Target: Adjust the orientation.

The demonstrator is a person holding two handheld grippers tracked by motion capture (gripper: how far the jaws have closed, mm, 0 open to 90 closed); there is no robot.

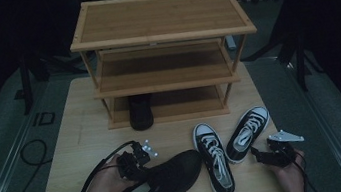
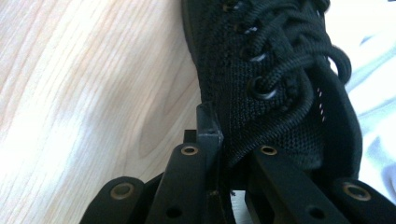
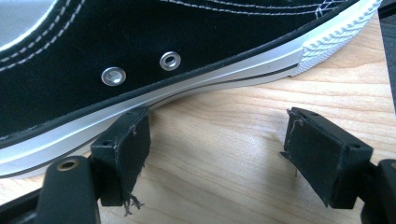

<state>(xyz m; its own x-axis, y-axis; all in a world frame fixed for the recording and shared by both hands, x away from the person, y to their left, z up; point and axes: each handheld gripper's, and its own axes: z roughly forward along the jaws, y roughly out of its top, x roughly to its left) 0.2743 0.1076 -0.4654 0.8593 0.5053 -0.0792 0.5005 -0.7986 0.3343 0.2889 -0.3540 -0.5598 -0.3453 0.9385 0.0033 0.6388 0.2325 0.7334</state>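
On the wooden tabletop (image 1: 78,139), we pinch the collar of a black knit shoe (image 1: 163,183) with the left gripper (image 1: 135,164), its fingers (image 2: 208,133) pressed together on the fabric beside the laces. The shoe lies near the front edge, toe pointing right toward a black-and-white sneaker (image 1: 216,163). Our right gripper (image 1: 263,156) rests low beside a second sneaker (image 1: 248,128), fingers (image 3: 123,149) spread with bare wood between them, one just beside its white sole. Behind stands a three-tier wooden rack (image 1: 162,36) with a dark shoe (image 1: 140,111) on its bottom shelf.
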